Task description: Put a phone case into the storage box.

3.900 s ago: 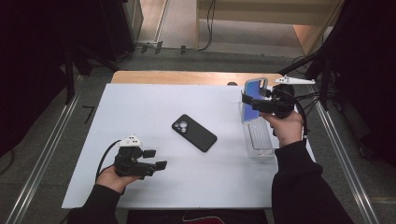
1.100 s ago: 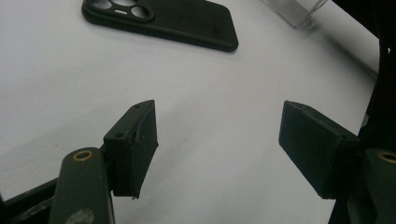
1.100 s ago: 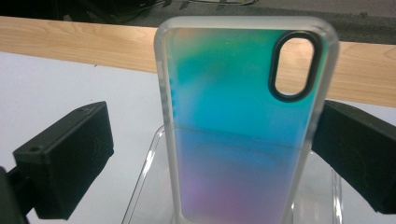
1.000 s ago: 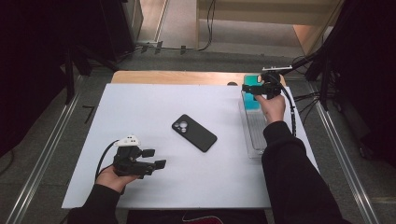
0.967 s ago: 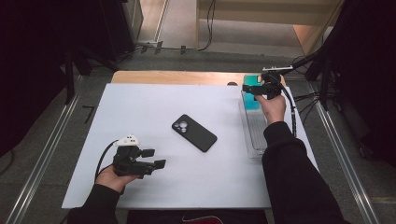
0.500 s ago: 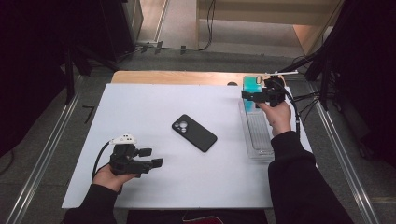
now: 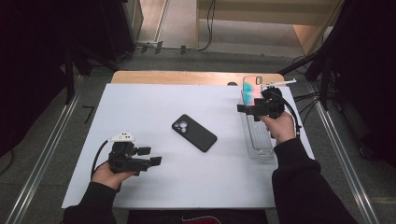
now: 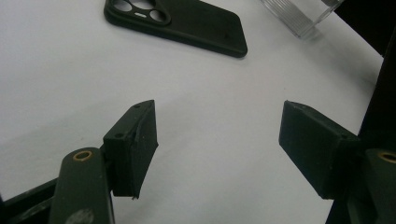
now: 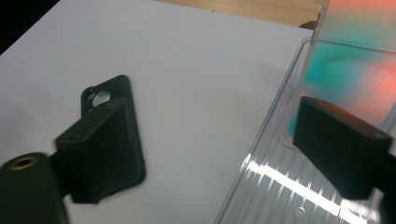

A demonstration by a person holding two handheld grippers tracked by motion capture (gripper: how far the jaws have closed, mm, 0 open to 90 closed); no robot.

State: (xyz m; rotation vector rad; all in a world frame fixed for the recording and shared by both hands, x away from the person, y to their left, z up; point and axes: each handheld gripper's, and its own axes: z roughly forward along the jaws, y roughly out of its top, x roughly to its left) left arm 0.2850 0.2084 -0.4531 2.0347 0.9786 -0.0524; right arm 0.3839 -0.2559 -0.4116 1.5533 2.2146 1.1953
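A black phone case (image 7: pixel 194 133) (image 8: pixel 177 23) lies camera holes up in the middle of the white mat (image 7: pixel 140 107). A colourful teal-and-pink phone case (image 7: pixel 252 86) (image 9: pixel 355 70) stands leaning at the far end of a clear ribbed tray (image 7: pixel 256 140) (image 9: pixel 280 186). My right gripper (image 7: pixel 250 111) (image 9: pixel 215 116) hovers over the tray just short of that case. It is open, its jaws have just been closing a little, and nothing is pressed between them. My left gripper (image 7: pixel 152 156) (image 8: pixel 219 126) rests open and empty near the front left, pointing toward the black case.
The clear tray lies along the mat's right edge; its corner (image 8: pixel 303 18) shows in the left gripper view. A strip of wooden tabletop (image 7: pixel 187 77) runs behind the mat. Cables and dark stands crowd the floor on the right (image 7: pixel 317 93).
My right hand has drawn back toward the person from the tray's far end, leaving the colourful case standing there. The left hand has stayed put.
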